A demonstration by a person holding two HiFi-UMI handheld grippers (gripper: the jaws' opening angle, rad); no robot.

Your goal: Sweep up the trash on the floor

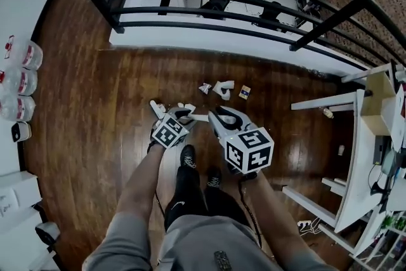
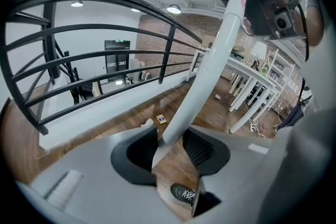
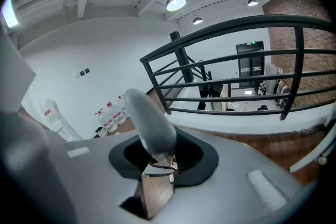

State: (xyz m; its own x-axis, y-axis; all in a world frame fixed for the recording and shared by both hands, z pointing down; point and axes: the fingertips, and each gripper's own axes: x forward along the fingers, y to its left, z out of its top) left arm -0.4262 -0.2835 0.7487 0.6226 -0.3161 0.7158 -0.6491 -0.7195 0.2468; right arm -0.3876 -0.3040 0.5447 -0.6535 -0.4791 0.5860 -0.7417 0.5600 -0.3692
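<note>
left gripper (image 1: 170, 110) and right gripper (image 1: 225, 116) each clamp the handle (image 2: 210, 76) (trash (image 1: 223, 89) lies just ahead).

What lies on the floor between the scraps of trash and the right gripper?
Only bare wooden floor, as the head view shows; the trash lies apart from the right gripper.
</note>
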